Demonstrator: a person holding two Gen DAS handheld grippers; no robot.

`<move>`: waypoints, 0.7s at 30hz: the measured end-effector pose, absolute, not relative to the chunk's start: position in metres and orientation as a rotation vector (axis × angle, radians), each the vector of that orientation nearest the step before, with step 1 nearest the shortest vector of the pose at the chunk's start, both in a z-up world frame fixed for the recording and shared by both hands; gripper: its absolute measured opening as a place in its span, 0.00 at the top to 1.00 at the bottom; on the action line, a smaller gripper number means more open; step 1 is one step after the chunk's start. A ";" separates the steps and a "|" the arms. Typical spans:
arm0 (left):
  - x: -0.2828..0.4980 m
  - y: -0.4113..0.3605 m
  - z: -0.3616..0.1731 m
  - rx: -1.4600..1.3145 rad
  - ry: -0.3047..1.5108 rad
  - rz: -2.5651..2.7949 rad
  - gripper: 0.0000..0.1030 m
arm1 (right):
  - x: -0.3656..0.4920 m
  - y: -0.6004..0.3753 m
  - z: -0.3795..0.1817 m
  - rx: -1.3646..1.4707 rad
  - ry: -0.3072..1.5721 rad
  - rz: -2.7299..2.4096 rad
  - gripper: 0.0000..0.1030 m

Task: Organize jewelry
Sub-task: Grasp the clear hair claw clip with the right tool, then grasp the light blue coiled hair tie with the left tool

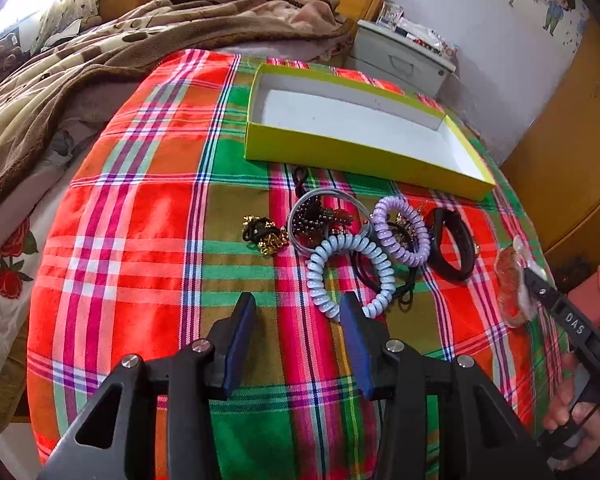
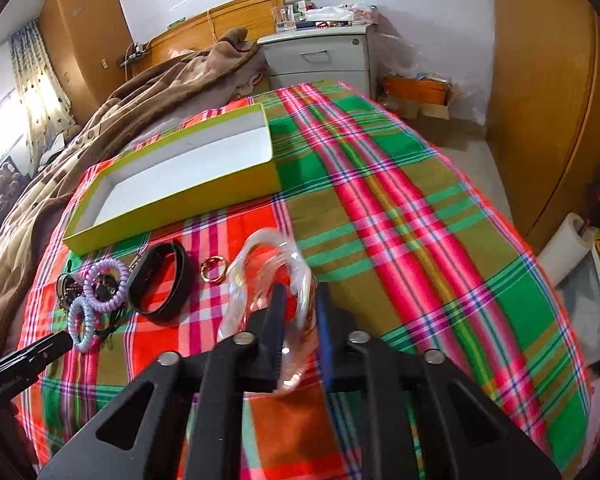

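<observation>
Jewelry lay scattered across the middle of the left wrist view, on a plaid cloth (image 1: 140, 208). Going left to right: a black-and-gold chain piece (image 1: 265, 235), a thin grey ring (image 1: 328, 220) around dark beads, a pale blue coil band (image 1: 350, 274), a lilac coil band (image 1: 402, 230), and a black strap bracelet (image 1: 452, 244). Above them, in the upper centre, sat a shallow yellow-green box (image 1: 340, 152) with a white inside. At the bottom, the left gripper (image 1: 298, 312) stood with its jaws apart, holding nothing, just short of the blue coil. At the right edge, the right gripper (image 2: 300, 304) was clamped on a clear plastic bangle set (image 2: 268, 276), blurred in the right wrist view. A small gold ring (image 2: 213, 270) lay between that set and the black strap.
</observation>
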State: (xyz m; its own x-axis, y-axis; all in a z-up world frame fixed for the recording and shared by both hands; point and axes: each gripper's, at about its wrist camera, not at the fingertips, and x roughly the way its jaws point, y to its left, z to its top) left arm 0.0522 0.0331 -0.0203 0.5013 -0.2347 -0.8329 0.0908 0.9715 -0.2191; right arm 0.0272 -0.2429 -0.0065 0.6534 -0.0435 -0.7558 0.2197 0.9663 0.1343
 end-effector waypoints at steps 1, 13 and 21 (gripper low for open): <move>0.054 0.032 -0.021 -0.153 1.032 -0.201 0.56 | 0.026 -0.244 -0.006 0.213 0.845 -0.150 0.88; 0.063 0.008 -0.023 0.040 1.016 -0.103 0.56 | 0.023 -0.255 -0.001 0.222 0.802 -0.149 0.88; 0.062 -0.006 -0.021 0.100 0.980 -0.103 0.89 | 0.023 -0.254 0.007 0.191 0.763 -0.150 0.92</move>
State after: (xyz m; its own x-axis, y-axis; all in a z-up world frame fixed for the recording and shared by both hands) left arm 0.0616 -0.0061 -0.0211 0.5527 -0.0417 -0.8323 0.1320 0.9905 0.0380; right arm 0.0234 -0.2544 0.0066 0.7132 -0.0651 -0.6979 0.2036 0.9720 0.1174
